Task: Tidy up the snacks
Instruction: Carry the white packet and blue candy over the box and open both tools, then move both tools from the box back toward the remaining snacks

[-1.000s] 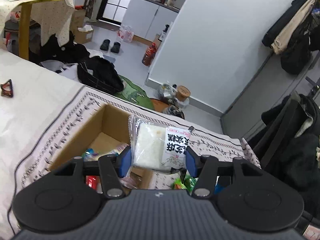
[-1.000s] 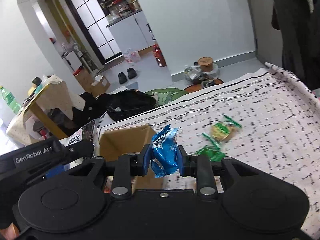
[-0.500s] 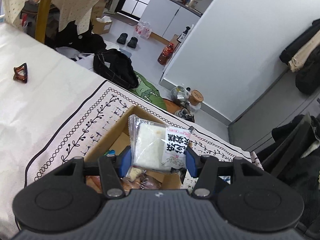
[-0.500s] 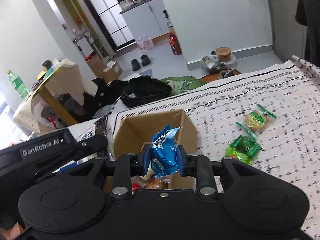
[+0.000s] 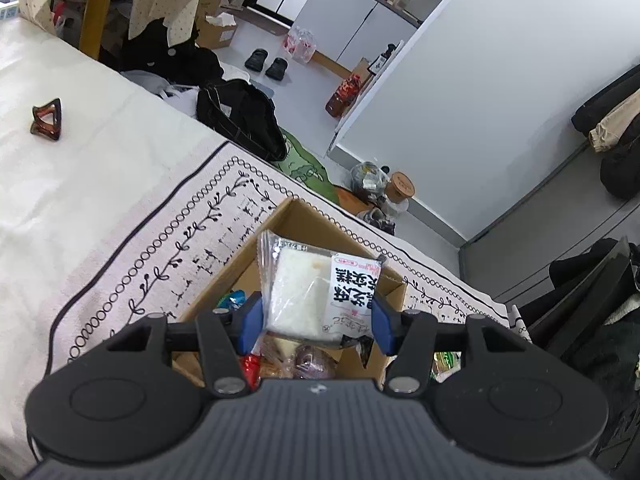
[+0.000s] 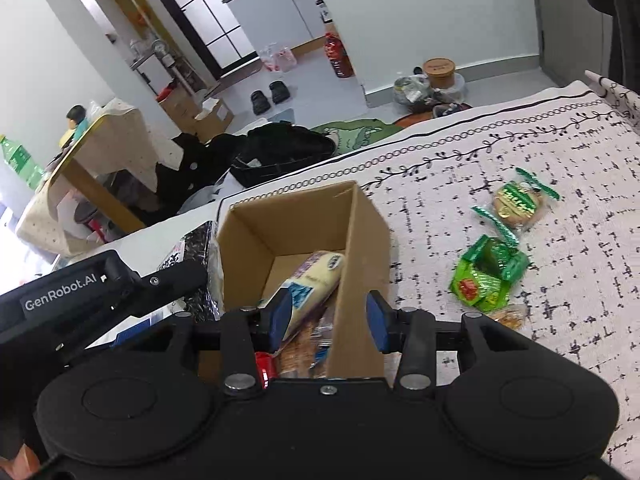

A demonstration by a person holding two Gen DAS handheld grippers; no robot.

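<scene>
My left gripper (image 5: 316, 322) is shut on a clear packet of white cake with a printed label (image 5: 304, 292), held just above the open cardboard box (image 5: 280, 220). The box holds several snacks, among them a pale yellow packet (image 6: 316, 276). My right gripper (image 6: 328, 318) hangs over the box's (image 6: 288, 200) near right corner. Its jaws are opening and nothing is between the blue pads (image 6: 376, 320). Two green-wrapped snacks (image 6: 486, 276) (image 6: 520, 200) lie on the patterned cloth to the right of the box. The left gripper's black body (image 6: 80, 296) shows at the left.
A brown hair clip (image 5: 46, 120) lies on the white sheet far left. Beyond the bed's far edge are a black bag (image 5: 240, 116), a green mat and jars on the floor. Dark clothes on a chair (image 5: 580, 300) stand at the right.
The right gripper has let go of the blue packet and its jaws have spread. Both grippers came down closer over the box. The left still holds the white cake packet.
</scene>
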